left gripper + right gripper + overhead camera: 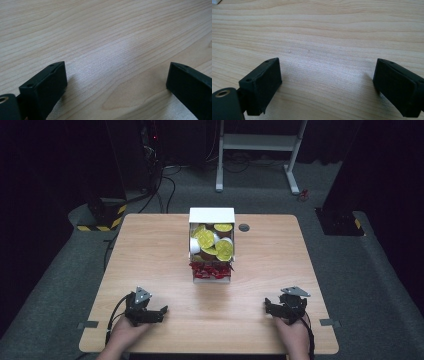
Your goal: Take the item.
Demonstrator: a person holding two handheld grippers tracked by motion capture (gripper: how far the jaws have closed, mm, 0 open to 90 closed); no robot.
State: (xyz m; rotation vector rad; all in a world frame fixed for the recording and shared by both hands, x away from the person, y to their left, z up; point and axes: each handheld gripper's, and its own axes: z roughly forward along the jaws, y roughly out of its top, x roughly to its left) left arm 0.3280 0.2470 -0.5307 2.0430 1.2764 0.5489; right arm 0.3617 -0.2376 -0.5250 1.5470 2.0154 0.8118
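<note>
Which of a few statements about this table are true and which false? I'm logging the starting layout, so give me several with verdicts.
1. The left gripper is open and holds nothing. True: in the left gripper view its jaws stand wide apart over bare wood.
2. The right gripper is shut on a red packet. False: its jaws are open with only tabletop between them.
3. The white box stands in the middle of the table, beyond both grippers. True.
4. The box holds only red packets. False: yellow-lidded cups fill its far part and red packets lie in its near part.
5. Both grippers are inside the box. False: both are near the table's near edge, apart from the box.
</note>
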